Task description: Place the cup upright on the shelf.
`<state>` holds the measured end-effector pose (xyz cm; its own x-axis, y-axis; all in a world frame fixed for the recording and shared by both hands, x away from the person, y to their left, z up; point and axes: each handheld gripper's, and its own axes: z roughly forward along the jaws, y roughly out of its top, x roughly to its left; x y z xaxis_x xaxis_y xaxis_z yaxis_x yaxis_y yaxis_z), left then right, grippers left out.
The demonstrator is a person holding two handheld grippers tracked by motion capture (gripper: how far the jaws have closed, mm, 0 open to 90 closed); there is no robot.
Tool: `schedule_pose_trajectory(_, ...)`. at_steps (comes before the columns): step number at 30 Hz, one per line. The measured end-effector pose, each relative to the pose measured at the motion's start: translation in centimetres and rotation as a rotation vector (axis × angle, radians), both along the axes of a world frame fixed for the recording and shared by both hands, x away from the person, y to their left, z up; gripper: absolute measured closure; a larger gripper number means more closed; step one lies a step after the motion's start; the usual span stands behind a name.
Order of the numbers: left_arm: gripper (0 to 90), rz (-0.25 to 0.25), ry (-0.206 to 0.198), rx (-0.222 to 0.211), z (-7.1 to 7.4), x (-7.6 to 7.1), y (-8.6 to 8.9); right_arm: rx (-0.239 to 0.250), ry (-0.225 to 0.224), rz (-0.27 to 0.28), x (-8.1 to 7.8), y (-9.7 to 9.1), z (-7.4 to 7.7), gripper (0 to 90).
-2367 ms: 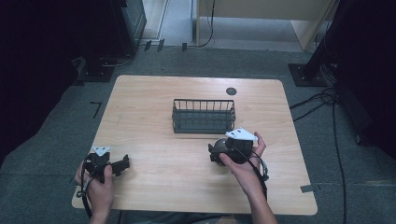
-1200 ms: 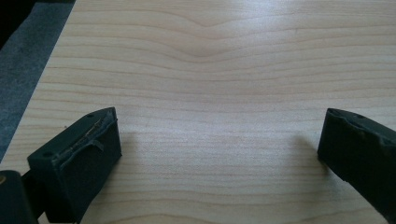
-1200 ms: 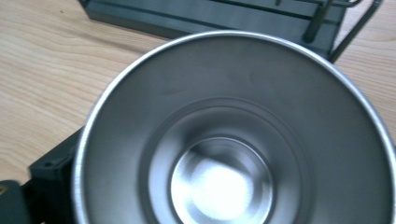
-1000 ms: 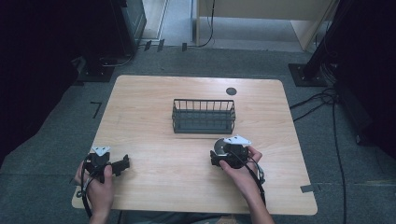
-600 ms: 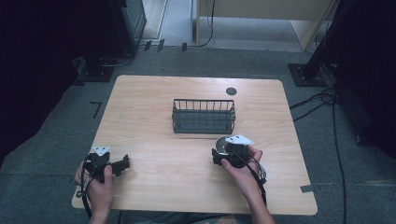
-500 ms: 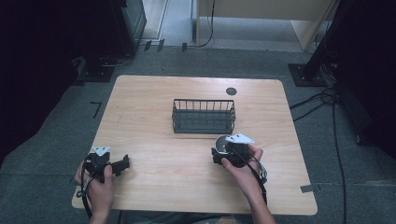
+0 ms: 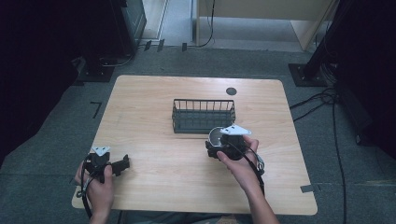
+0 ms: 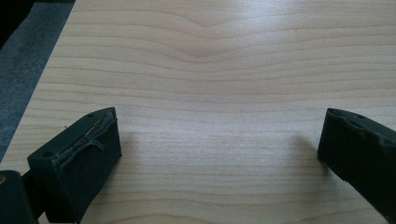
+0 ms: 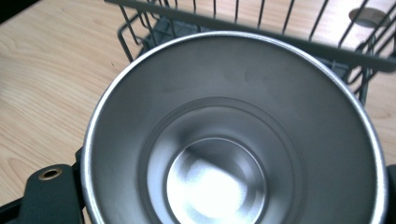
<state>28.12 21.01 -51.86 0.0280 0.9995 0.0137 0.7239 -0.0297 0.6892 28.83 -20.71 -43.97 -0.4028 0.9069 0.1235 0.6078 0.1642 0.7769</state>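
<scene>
Wire basket [image 7: 203, 115] (mid-table) blocks the path ahead of cup [image 7: 216, 136].

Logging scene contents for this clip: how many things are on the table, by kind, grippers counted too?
Metal cup: 1
Wire basket: 1
Grippers: 2, the left gripper and the right gripper
Total: 4

The right gripper [image 7: 219, 144] grips a steel cup [image 7: 216, 136] at the wire basket's [image 7: 203, 115] five o'clock; the left gripper [image 7: 114, 164] rests at seven.
</scene>
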Motion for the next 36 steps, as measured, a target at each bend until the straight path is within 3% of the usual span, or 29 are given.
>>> schedule_pose_trajectory(16, 0.0, 0.001, -0.001, 0.0, 0.0, 0.0, 0.0, -0.005, -0.057, 0.021, 2.0, 1.6, 2.9, 17.4)
schedule_pose_trajectory(36, 0.0, 0.002, -0.002, -0.002, 0.0, 0.0, 0.0, 0.001, -0.097, -0.013, 5.7, 1.3, 5.9, 17.5)
